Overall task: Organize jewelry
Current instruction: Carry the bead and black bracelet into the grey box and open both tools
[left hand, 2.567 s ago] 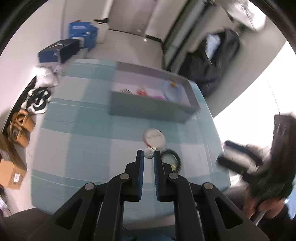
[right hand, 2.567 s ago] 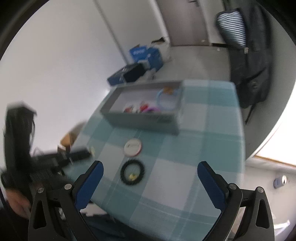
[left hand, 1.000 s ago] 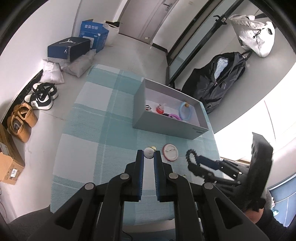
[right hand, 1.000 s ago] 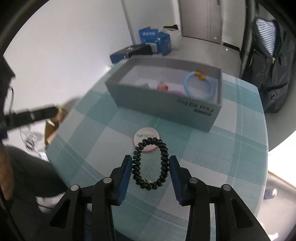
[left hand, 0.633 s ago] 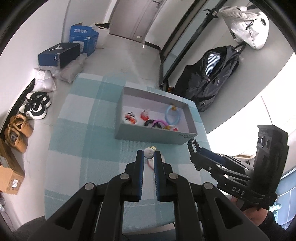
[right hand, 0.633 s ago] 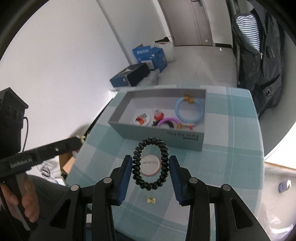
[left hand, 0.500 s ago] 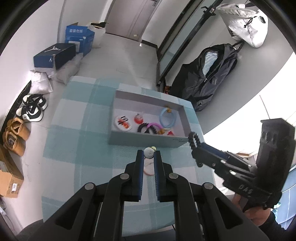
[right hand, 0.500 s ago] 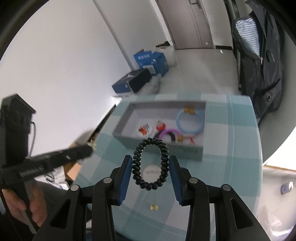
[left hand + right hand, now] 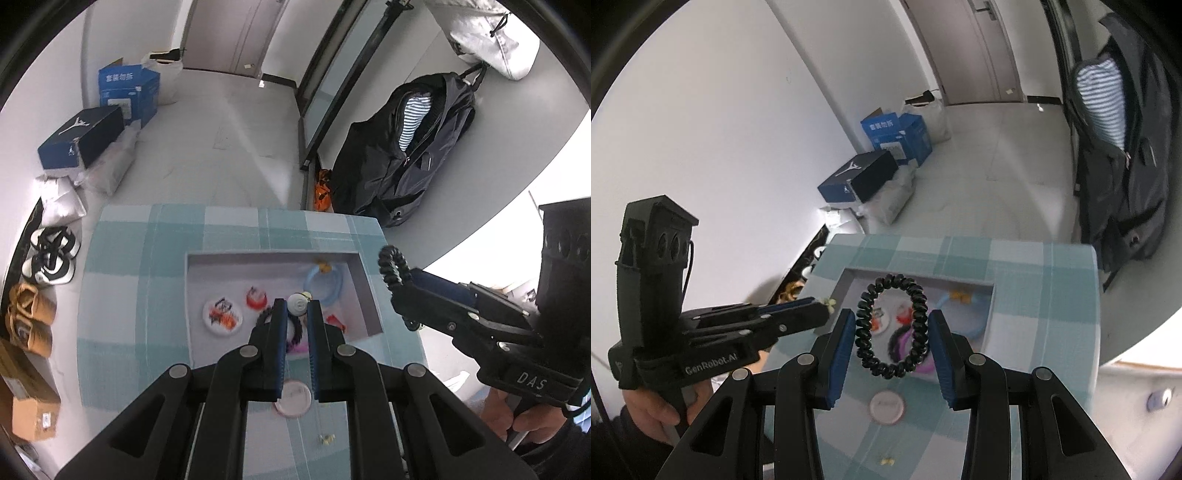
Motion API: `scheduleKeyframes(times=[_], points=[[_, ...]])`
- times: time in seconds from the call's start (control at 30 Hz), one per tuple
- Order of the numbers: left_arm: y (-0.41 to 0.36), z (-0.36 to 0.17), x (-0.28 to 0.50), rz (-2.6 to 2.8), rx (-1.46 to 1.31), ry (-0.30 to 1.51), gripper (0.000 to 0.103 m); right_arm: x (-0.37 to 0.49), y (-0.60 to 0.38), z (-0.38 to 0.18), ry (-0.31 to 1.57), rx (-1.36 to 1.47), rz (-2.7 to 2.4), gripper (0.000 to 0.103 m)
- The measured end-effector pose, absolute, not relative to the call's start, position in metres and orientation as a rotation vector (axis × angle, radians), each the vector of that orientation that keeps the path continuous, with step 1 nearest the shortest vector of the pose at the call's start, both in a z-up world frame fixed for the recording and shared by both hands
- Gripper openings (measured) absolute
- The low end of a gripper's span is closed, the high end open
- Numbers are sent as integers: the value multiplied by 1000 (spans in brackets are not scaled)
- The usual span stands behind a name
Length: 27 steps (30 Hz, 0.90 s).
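Note:
My left gripper [image 9: 297, 309] is shut on a small white pearl-like piece [image 9: 296, 304] and hangs over the open grey box [image 9: 273, 254]. The right gripper [image 9: 891, 320] is shut on a black coiled band [image 9: 863, 332], also above the box [image 9: 960, 281]. Each gripper shows in the other's view: the right one [image 9: 397, 280] with its band [image 9: 390, 264], the left one [image 9: 826, 303]. In the box lie a blue ring [image 9: 309, 284], a round white badge [image 9: 222, 316], a red piece [image 9: 256, 297] and dark and purple bands, partly hidden by my fingers.
On the checked teal tablecloth [image 9: 129, 295] near me lie a round white badge with a red rim [image 9: 291, 403] and a tiny yellow piece [image 9: 327, 438]. Shoes [image 9: 51, 254] and cardboard boxes [image 9: 127, 92] are on the floor at left; a dark jacket [image 9: 406, 158] hangs at right.
Both grippers have moved forward and up, from over the near part of the table to over the box. Each keeps its piece. The rimmed badge now lies behind the fingertips.

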<state>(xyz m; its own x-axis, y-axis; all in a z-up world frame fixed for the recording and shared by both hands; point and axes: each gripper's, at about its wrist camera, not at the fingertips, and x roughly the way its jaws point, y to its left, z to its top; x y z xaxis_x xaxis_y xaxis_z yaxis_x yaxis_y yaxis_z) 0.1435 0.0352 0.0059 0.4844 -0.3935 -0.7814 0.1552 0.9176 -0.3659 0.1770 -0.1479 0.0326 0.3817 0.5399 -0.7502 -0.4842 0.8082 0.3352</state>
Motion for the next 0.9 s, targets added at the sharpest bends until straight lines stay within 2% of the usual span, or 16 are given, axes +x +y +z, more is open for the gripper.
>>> scheduleKeyframes(times=[0.43, 0.9], points=[[39, -27, 180, -346, -301, 1113, 6, 214, -130, -10, 1084, 49, 659, 39], [33, -42, 193, -366, -320, 1159, 6, 222, -121, -27, 1145, 40, 660, 39]])
